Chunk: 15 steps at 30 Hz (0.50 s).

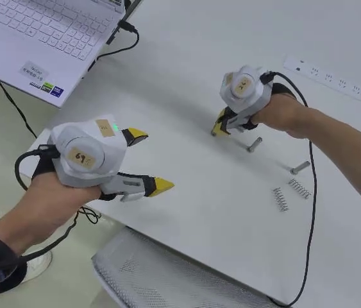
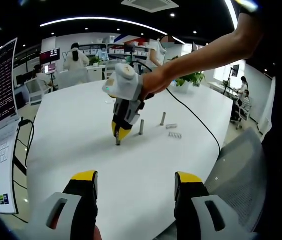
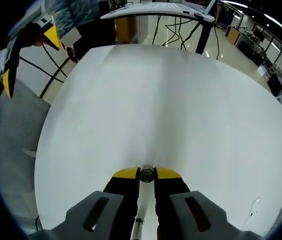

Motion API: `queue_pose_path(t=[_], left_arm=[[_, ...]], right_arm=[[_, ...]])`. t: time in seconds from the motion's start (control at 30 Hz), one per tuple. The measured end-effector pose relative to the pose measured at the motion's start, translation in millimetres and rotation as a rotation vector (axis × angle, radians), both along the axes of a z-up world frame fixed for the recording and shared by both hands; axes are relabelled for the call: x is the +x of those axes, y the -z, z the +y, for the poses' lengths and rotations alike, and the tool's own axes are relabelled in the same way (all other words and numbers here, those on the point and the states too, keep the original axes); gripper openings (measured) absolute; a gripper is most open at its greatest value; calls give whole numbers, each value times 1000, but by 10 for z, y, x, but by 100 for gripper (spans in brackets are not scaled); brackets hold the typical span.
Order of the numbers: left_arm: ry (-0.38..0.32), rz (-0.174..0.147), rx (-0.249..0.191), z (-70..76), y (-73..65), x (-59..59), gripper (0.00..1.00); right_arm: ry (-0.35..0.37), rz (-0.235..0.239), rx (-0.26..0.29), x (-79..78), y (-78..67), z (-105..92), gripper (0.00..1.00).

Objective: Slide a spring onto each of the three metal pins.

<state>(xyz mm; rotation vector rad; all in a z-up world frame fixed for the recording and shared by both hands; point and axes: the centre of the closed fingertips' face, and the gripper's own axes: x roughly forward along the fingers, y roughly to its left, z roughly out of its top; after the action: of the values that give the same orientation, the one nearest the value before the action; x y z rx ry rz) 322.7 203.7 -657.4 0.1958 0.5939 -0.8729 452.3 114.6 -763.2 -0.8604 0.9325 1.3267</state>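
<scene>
**Item 1, right gripper** [image 1: 220, 128]: jaws pressed together on the first pin [image 3: 146, 175]. The left gripper view shows this pin's foot down on the white table [image 1: 186, 96]. This looks like a bracing hold, so the pin keeps upright for loading. Your wrist is bent steeply down, with the forearm coming in from the right edge.

**Item 2, left gripper** [image 1: 148, 160]: jaws spread wide with nothing between them. It hovers off the table's near edge, well apart from the work. The hand is level and the jaws point toward the right gripper. This reads as a waiting hand, free to fetch a spring.

**Item 3, second pin** [image 1: 254, 144] and **third pin** [image 1: 300, 168]: both stand upright on the table, just beyond the right gripper, and both look bare.

**Item 4, near spring** [image 1: 280, 199] and **far spring** [image 1: 299, 188]: they lie flat side by side, close to the third pin. They are probably staged there for an easy reach. You cannot tell whether a third spring already sits on the first pin.

**Item 5, laptop** [image 1: 39, 38]: sits at the far left corner, clear of the work
</scene>
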Motion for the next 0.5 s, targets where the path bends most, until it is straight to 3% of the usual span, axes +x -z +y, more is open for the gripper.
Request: queue_pose_path(t=[0.2,0.5], left_arm=[[0,2,1,1,16,3,58],[4,-4,1,-18,-7,26,59]], right_arm=[[-2,4,-2,-6,20,3,10],[-6,0,-3,-23,-20,-15,19]])
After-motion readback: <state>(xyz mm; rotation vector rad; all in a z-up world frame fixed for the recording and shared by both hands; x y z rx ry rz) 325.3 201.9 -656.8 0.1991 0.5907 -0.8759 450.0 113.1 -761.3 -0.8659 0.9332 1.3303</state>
